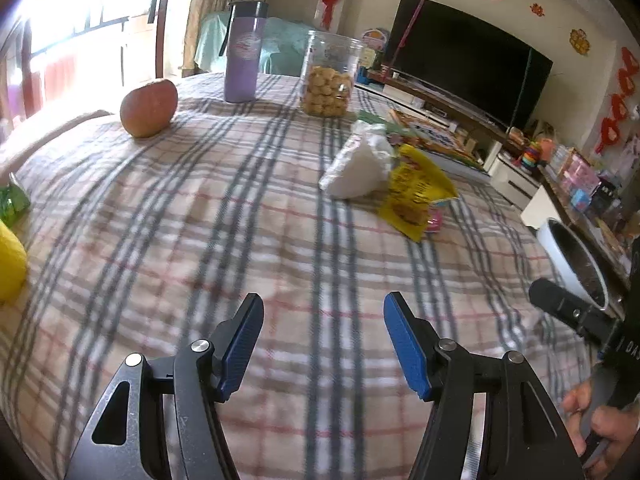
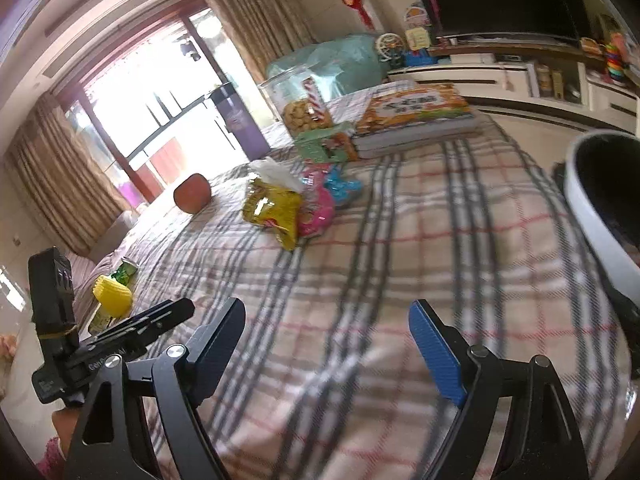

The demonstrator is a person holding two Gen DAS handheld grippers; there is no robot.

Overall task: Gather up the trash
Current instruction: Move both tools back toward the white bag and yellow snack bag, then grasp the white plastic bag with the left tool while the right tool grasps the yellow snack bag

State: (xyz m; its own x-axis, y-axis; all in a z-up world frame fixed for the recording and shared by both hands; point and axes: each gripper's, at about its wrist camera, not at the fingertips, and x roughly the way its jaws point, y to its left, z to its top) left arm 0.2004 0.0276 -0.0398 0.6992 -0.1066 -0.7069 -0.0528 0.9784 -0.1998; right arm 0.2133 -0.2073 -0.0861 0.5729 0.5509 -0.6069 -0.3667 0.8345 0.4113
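Note:
A crumpled white tissue [image 1: 360,164] lies on the plaid tablecloth [image 1: 200,220] beside a yellow snack wrapper [image 1: 416,192] and pink and blue wrappers [image 2: 320,204]; the yellow wrapper also shows in the right wrist view [image 2: 274,208]. A white bin [image 2: 592,204] stands at the table's right edge, seen also in the left wrist view [image 1: 560,256]. My left gripper [image 1: 324,340] is open and empty above the cloth, well short of the trash. My right gripper [image 2: 328,344] is open and empty, the bin to its right.
An apple [image 1: 150,108], a purple bottle [image 1: 242,52], a cookie jar [image 1: 328,76] and stacked books [image 2: 416,120] stand at the far side. A yellow cup [image 2: 112,296] and green wrapper [image 1: 12,204] lie at the left edge. A TV [image 1: 464,60] stands beyond.

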